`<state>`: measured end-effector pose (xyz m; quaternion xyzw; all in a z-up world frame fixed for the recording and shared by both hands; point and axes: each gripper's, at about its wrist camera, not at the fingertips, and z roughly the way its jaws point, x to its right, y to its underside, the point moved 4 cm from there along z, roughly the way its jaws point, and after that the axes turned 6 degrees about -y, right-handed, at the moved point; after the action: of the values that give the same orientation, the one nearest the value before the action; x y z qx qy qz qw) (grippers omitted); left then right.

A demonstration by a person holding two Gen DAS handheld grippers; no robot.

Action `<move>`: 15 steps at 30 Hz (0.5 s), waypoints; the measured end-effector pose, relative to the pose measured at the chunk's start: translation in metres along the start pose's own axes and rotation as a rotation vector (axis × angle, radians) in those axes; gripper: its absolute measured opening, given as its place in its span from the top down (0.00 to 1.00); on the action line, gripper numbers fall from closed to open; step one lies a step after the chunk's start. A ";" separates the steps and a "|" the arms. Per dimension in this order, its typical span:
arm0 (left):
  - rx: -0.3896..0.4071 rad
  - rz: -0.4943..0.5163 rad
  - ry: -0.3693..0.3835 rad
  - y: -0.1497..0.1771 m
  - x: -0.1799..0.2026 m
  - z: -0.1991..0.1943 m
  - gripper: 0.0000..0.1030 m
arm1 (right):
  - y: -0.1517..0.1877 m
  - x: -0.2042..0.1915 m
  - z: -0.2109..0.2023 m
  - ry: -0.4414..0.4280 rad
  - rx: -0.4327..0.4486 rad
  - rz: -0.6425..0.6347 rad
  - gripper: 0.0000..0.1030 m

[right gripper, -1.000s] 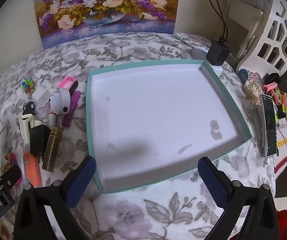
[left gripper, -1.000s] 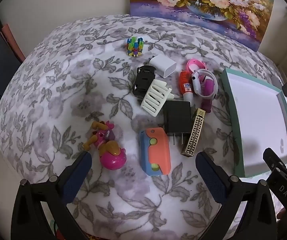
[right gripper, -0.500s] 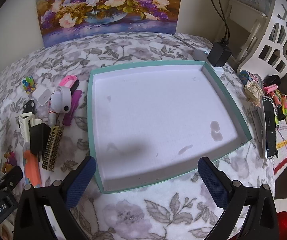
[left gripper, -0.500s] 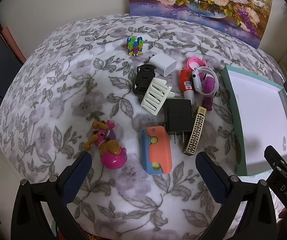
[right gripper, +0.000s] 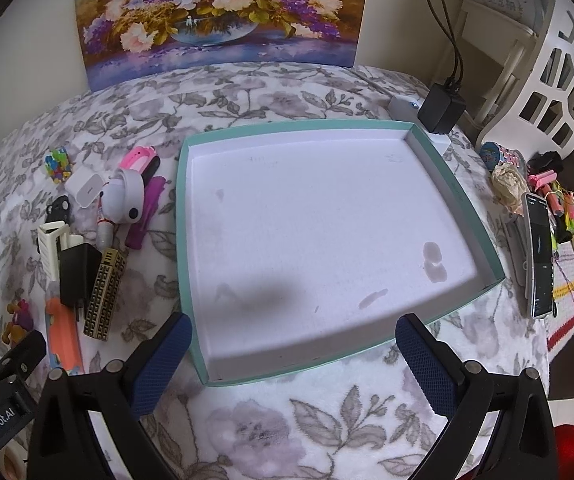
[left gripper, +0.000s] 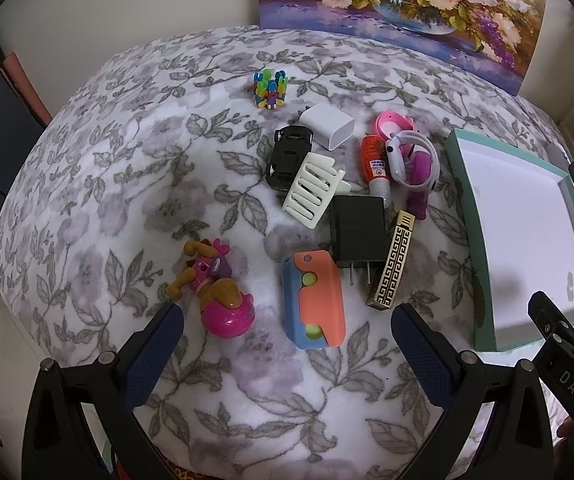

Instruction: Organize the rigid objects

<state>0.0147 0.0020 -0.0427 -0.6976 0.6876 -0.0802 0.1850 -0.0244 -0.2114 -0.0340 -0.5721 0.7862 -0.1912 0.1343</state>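
Small toys and chargers are lying left of the teal tray (right gripper: 185, 240). The left gripper (left gripper: 287, 332) and right gripper (right gripper: 293, 344) are hovering wide open, holding nothing.

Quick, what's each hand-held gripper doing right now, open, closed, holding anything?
Left hand-held gripper: open, holding nothing, above the toys.
Right hand-held gripper: open, holding nothing, at the teal tray.
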 end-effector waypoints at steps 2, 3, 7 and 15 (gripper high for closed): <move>-0.002 -0.002 -0.001 0.000 0.000 0.001 0.00 | 0.000 0.000 0.000 0.000 -0.001 -0.001 0.00; -0.003 -0.002 -0.001 0.000 0.000 0.001 0.00 | 0.000 0.000 0.000 0.000 0.000 0.000 0.00; -0.003 -0.001 -0.002 0.001 0.000 0.001 0.00 | 0.000 0.000 0.000 0.000 -0.001 0.000 0.00; -0.003 -0.002 -0.001 0.001 0.000 0.001 0.00 | 0.000 -0.001 0.001 0.001 -0.004 -0.002 0.00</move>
<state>0.0144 0.0020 -0.0438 -0.6986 0.6868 -0.0790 0.1845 -0.0240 -0.2108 -0.0352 -0.5733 0.7860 -0.1899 0.1326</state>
